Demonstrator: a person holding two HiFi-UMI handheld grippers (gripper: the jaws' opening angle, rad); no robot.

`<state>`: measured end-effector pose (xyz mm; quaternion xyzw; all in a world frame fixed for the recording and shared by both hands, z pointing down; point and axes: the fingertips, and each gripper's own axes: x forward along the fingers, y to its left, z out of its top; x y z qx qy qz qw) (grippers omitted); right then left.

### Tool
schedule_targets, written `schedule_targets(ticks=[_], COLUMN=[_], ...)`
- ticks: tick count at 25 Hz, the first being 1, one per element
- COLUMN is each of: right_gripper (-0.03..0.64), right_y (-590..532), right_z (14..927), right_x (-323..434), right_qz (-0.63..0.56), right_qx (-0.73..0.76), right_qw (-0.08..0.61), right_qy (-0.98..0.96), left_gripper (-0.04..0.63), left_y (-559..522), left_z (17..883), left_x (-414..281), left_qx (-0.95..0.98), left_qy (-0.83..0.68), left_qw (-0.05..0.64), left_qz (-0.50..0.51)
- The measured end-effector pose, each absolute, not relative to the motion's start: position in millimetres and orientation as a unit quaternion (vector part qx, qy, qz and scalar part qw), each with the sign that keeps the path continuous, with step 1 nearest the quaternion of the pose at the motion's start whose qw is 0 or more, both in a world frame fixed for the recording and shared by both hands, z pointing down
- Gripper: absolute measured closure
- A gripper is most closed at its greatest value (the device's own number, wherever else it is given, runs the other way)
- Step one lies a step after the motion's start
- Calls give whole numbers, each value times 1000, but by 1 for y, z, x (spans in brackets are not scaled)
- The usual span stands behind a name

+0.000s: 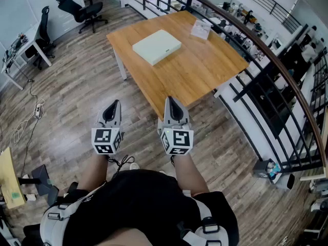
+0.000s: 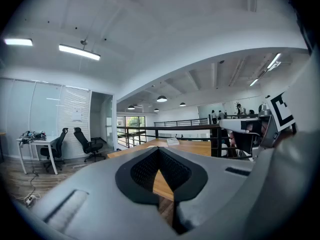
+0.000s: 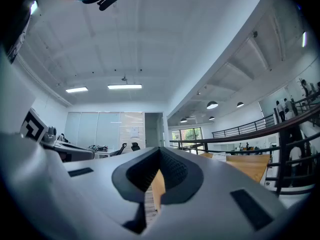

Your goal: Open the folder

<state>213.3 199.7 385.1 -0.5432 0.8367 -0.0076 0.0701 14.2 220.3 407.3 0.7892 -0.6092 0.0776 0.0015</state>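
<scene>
At the far left of the head view a white desk (image 1: 20, 53) stands on the wooden floor (image 1: 66, 101), with two black office chairs (image 1: 82, 10) near it and a cable (image 1: 23, 127) trailing loosely across the boards below.

The left claw (image 1: 113, 104) is held out in front of the person (image 1: 148, 204), over the floor and short of the table (image 1: 205, 70). In the left gripper view the left claw (image 2: 159, 150) has its jaws together at the tips with nothing clamped; only a strip of tabletop and floor shows through the hollow between the dark pads.

The folder (image 1: 157, 46), pale and flat, lies shut on the table's left half, turned at a slant to the edges. It is well apart from both claws and nothing touches it.

The right claw (image 1: 170, 101) sits just beside the left one, pointing the same way, its tip over the table's near corner in the head view. In the right gripper view the right claw (image 3: 160, 150) is likewise closed tip to tip and empty, with wood showing through the gap behind the tips.

Farther right, a small white paper (image 1: 201, 29) lies near the table's far corner, apart from the folder. A dark railing (image 1: 266, 60) with a wooden handrail curves along the right side, close behind the table.
</scene>
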Motion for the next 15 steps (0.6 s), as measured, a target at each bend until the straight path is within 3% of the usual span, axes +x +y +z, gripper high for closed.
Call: schedule_targets(ticks=[15], right_gripper=[612], right_y=[201], right_z=[393], right_x=[179], right_qz=[-19], right_qx=[-534], right_qw=[74], right_qy=[842], left_gripper=[594], left_y=[218], left_z=[402], left_x=[-18], left_qx=[791], left_qy=[-609], left_qw=[-2], left_qz=[55])
